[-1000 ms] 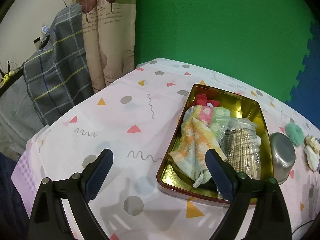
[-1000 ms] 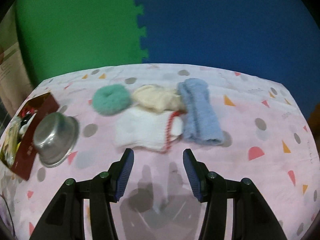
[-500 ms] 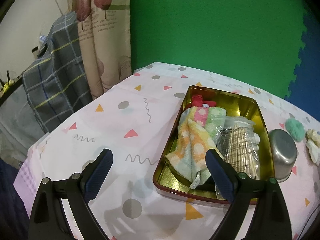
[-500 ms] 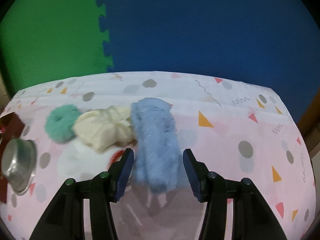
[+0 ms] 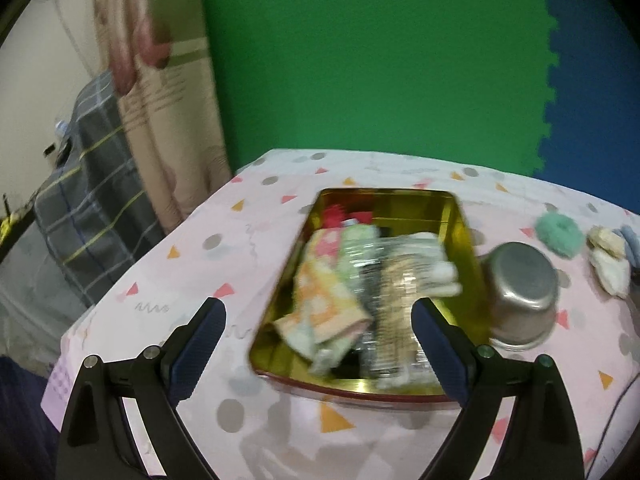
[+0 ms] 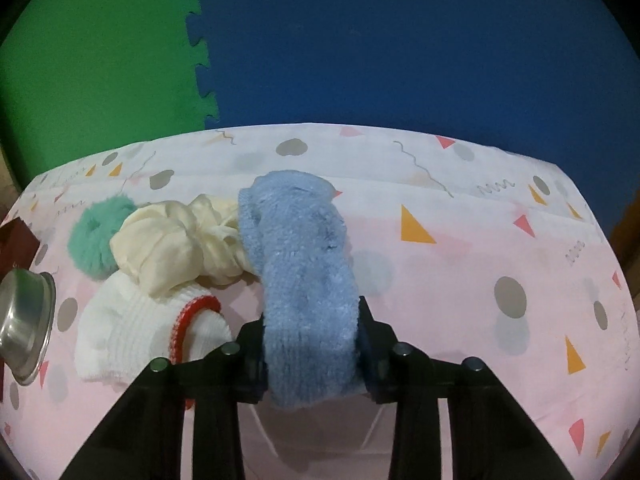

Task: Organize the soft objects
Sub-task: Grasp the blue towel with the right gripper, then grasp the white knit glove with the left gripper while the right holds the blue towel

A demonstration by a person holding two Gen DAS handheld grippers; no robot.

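Left wrist view, blurred by motion. Upper left of frame: a plaid cloth [image 5: 86,216] and a patterned curtain [image 5: 168,120] beside the green foam wall [image 5: 360,60]. The left gripper [image 5: 318,328] stood wide open at the bottom of the frame, nothing between its pads, hovering over the near end of a gold tin tray [image 5: 460,216] on the pink patterned tablecloth [image 5: 200,264]. The tray held an orange and green towel [image 5: 320,300], wrapped packets [image 5: 400,280] and something red at its far end, too blurred to name. Just right of the tray sat an overturned steel bowl [image 5: 520,292]; at the right edge lay a green scrunchie [image 5: 558,235] and pale cloth items.

Right wrist view. Left edge: the steel bowl [image 6: 24,328]. Then the green scrunchie [image 6: 98,236], a cream scrunchie [image 6: 176,244] touching it, and a white sock with a red cuff [image 6: 132,332] below them. Centre of frame: the right gripper [image 6: 311,344], jaws having just been closing, had both pads pressed on the near end of a blue fuzzy sock [image 6: 304,264]; the sock's far end lay on the tablecloth, touching the cream scrunchie. Blue foam wall [image 6: 400,40] behind.
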